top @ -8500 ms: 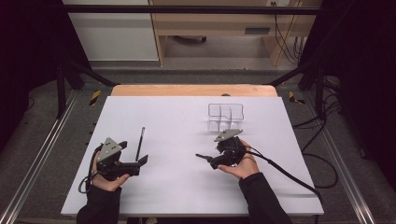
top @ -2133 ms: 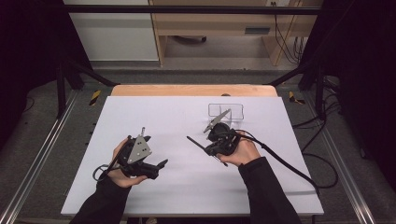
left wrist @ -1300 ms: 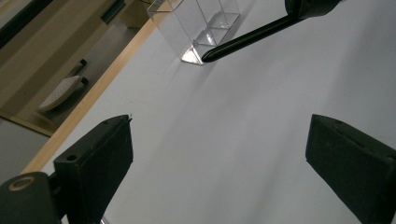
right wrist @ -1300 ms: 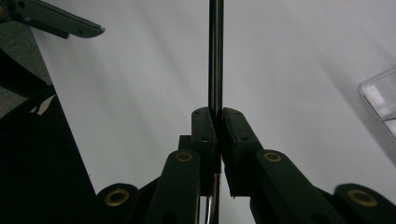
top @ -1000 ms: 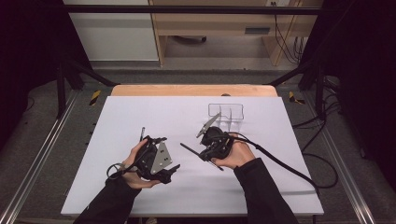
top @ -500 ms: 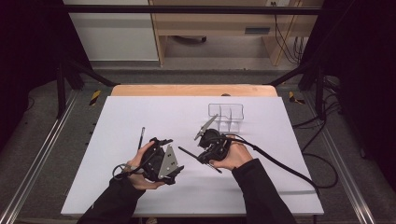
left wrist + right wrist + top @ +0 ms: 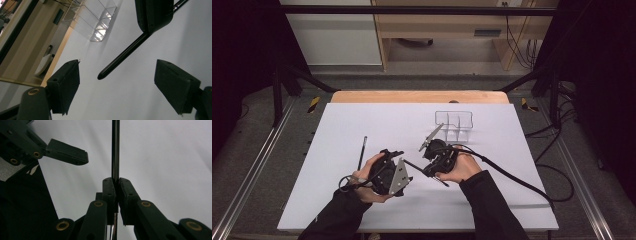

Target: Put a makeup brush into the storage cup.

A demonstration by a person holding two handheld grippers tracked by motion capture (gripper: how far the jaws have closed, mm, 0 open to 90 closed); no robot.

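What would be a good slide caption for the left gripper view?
Open left gripper, jaws just closing, frames the tip of a black pen held by the right gripper; clear organizer behind.

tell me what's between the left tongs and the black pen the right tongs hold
Nothing but bare white table. In the left gripper view, the left tongs stand open with the black pen tip in the gap, untouched; the right tongs clamp it.

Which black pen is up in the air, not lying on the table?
The pen pinched in the right gripper, near the middle. The other pen lies flat on the white table, left of the left gripper.
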